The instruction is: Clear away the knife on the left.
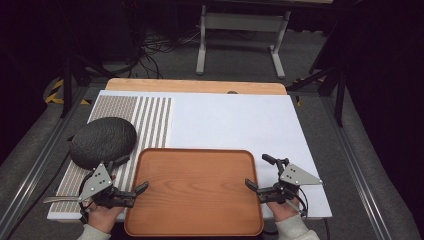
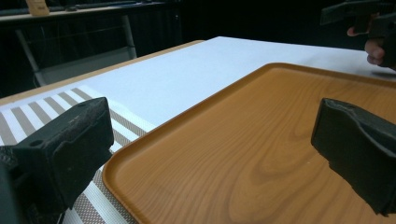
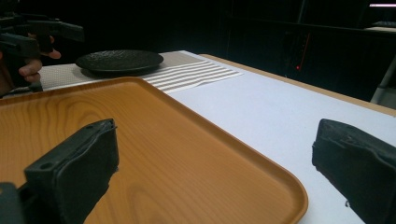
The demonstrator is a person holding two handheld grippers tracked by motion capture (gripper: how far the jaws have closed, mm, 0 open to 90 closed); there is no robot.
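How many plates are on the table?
1. The dark plate sits on the striped mat at the table's left, beside the empty wooden tray. Nothing in view could hide another.

A recording lab or studio: black drapes surround a white-topped wooden table (image 1: pixel 240 120) on grey carpet, with loose black cables (image 1: pixel 155 47), a grey metal desk frame (image 1: pixel 242 37) and yellow-black hazard tape (image 1: pixel 54 92).
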